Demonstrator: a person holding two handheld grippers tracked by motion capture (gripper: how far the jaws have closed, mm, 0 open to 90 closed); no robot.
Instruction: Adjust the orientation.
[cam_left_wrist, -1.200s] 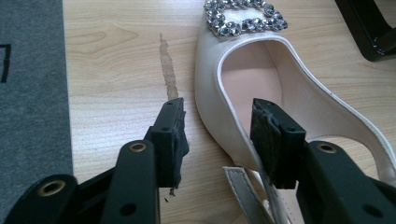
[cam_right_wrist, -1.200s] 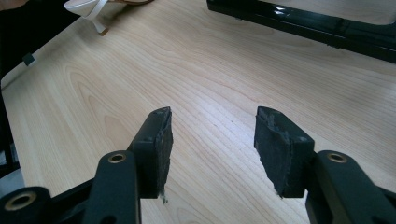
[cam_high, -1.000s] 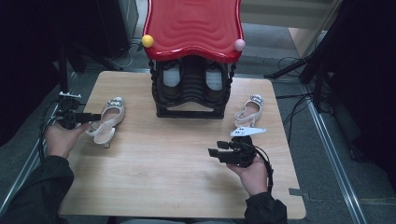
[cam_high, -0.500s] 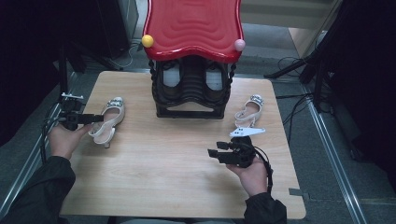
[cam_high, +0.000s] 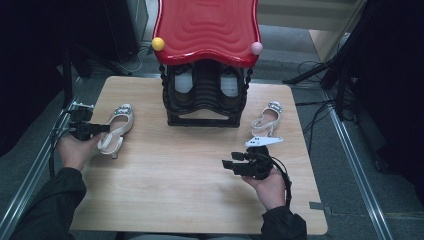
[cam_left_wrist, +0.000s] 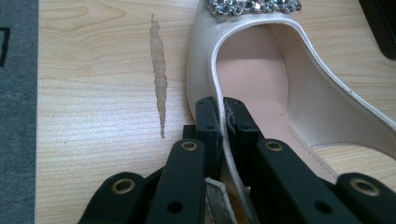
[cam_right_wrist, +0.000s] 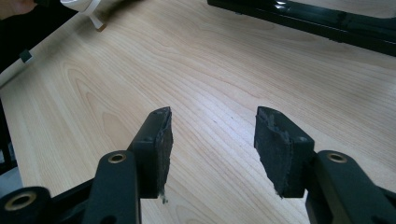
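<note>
Cream slingback shoe (cam_high: 116, 131) lies at about nine o'clock on the wooden table (cam_high: 175, 195), its jewelled toe pointing away from the person toward the black shoe rack (cam_high: 202, 97) with the red wavy top (cam_high: 207, 27). The left gripper (cam_high: 102, 128) has just been closing, and in the left gripper view its black jaws are now pinched together on the shoe's side wall (cam_left_wrist: 219, 135), one pad inside against the pink lining and one outside. A second ago the jaws stood wide beside the shoe; now the rim is clamped between them, so the grasp looks made and the shoe seems ready to be lifted, most likely toward the rack at twelve o'clock, where a pair already sits on a shelf.

Further right, the matching shoe (cam_high: 266, 118) waits at about two o'clock, just beside the rack's right foot. The right gripper (cam_high: 231, 165) hovers at about five o'clock, well apart from it; in the right gripper view its jaws stand apart over bare wood with nothing between them, unchanged from before.
</note>
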